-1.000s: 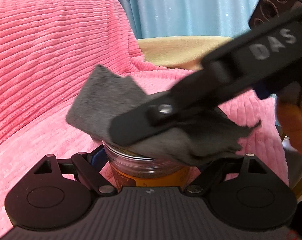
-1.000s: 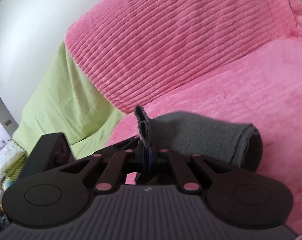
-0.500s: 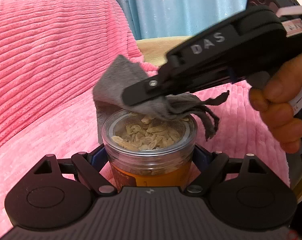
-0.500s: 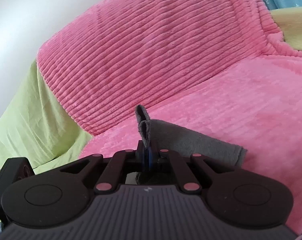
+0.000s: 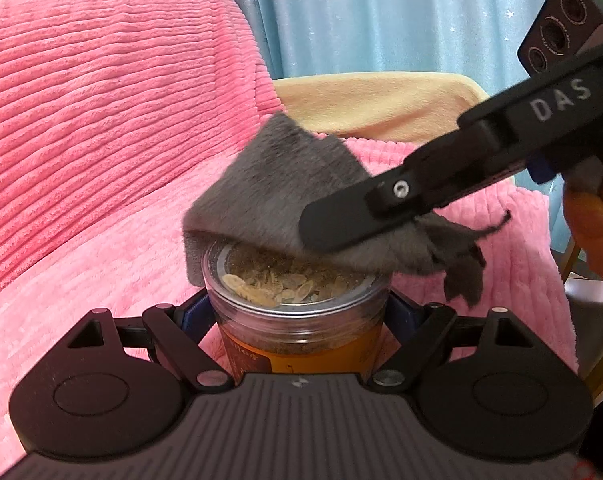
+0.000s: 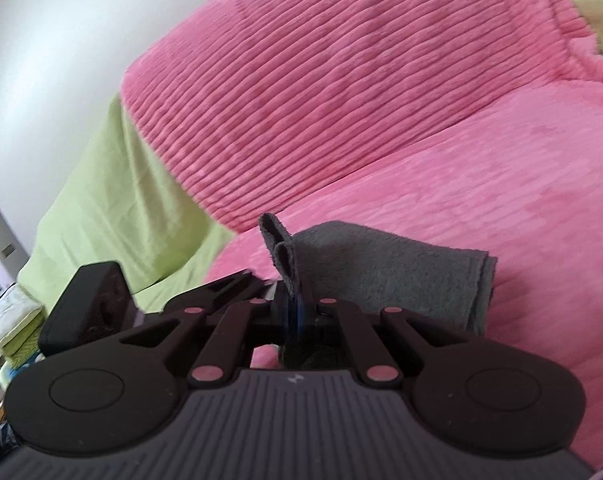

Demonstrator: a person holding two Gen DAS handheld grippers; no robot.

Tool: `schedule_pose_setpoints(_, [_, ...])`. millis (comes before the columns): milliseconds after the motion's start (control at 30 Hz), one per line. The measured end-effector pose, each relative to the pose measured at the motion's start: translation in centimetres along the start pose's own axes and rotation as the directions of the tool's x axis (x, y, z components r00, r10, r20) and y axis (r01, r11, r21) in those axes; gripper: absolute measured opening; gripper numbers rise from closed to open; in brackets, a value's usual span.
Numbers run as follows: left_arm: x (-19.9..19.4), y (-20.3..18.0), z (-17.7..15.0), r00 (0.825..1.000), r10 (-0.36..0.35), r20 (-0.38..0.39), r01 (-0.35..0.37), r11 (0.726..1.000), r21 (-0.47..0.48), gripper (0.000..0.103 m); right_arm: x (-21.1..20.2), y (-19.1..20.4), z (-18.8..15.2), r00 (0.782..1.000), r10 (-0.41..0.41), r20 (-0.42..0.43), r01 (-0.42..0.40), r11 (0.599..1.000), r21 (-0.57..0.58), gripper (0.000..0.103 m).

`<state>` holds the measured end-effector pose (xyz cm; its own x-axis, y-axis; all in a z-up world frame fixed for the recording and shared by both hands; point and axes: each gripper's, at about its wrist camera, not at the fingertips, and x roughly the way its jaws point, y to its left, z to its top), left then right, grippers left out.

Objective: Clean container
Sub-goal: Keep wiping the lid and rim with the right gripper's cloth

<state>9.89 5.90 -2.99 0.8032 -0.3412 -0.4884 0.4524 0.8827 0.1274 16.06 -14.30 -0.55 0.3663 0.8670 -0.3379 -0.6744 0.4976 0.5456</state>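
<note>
- Jar (image 5: 301, 316) clamped upright in left gripper (image 5: 299, 312), over pink blanket (image 5: 101, 140).
- Right gripper (image 5: 341, 224) pinches grey cloth (image 5: 285, 188), pressed on jar's clear lid.
- Step: wiping lid. Next: probably sweep cloth across near rim, light pressure.

a pink ribbed blanket (image 5: 101, 128) covers most of the left wrist view, draped over a raised back and running down across a flatter seat. the same pink blanket fills the right wrist view too. behind it hangs a pale blue curtain (image 5: 381, 16) scattered with small white stars. a cream-yellow cushion or cover (image 5: 377, 100) sits between curtain and blanket (what it rests on is hidden). in the right wrist view a lime-green cover (image 6: 113, 208) lies beside the pink one, touching its edge, and a plain white wall (image 6: 61, 40) rises above both. at the far left edge some blurred clutter (image 6: 1, 320) shows, too small to tell.
</note>
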Motion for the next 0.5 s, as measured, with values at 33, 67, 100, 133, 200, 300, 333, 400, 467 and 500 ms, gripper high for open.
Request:
schedule_pose_setpoints(33, [0.1, 0.2, 0.0, 1.0, 0.0, 0.0, 0.0, 1.0, -0.001, 0.085, 0.2, 0.3, 0.0, 1.0, 0.007, -0.003, -0.007, 1.0, -0.003, 0.001])
schedule_pose_setpoints(67, [0.2, 0.2, 0.0, 1.0, 0.0, -0.001, 0.0, 1.0, 0.0, 0.085, 0.5, 0.5, -0.1, 1.0, 0.011, -0.004, -0.011, 1.0, -0.003, 0.001])
schedule_pose_setpoints(100, [0.3, 0.3, 0.0, 1.0, 0.001, -0.002, -0.001, 1.0, 0.002, 0.085, 0.7, 0.7, -0.1, 1.0, 0.012, -0.002, -0.012, 1.0, -0.003, 0.001])
schedule_pose_setpoints(133, [0.3, 0.3, 0.0, 1.0, 0.001, -0.003, -0.001, 1.0, 0.002, 0.085, 0.8, 0.8, -0.1, 1.0, 0.011, 0.001, -0.011, 1.0, -0.004, 0.001])
schedule_pose_setpoints(200, [0.4, 0.3, 0.0, 1.0, 0.002, -0.003, -0.001, 1.0, 0.002, 0.085, 1.3, 1.1, 0.0, 1.0, 0.002, 0.011, -0.002, 1.0, -0.006, 0.001])
schedule_pose_setpoints(300, [1.0, 0.7, 0.2, 1.0, 0.002, -0.004, -0.002, 1.0, 0.002, 0.085, 1.9, 1.4, 0.3, 0.999, -0.03, 0.032, 0.03, 0.999, -0.013, 0.001])
schedule_pose_setpoints(333, [1.0, -0.3, 0.5, 1.0, 0.015, -0.007, -0.015, 1.0, -0.009, 0.085, 2.1, 1.5, 0.4, 0.998, -0.043, 0.04, 0.044, 0.999, -0.016, 0.001])
schedule_pose_setpoints(400, [1.1, -0.5, 0.6, 1.0, 0.02, -0.008, -0.02, 1.0, -0.009, 0.085, 2.4, 1.4, 0.7, 0.996, -0.07, 0.059, 0.071, 0.997, -0.018, 0.001])
schedule_pose_setpoints(467, [1.2, -0.5, 0.7, 1.0, 0.022, -0.008, -0.022, 1.0, -0.002, 0.085, 2.5, 1.1, 1.0, 0.992, -0.096, 0.079, 0.098, 0.995, -0.017, 0.001])
schedule_pose_setpoints(500, [1.2, -0.4, 0.7, 1.0, 0.022, -0.008, -0.022, 1.0, 0.0, 0.085, 2.5, 0.8, 1.1, 0.99, -0.11, 0.09, 0.112, 0.994, -0.013, 0.001])
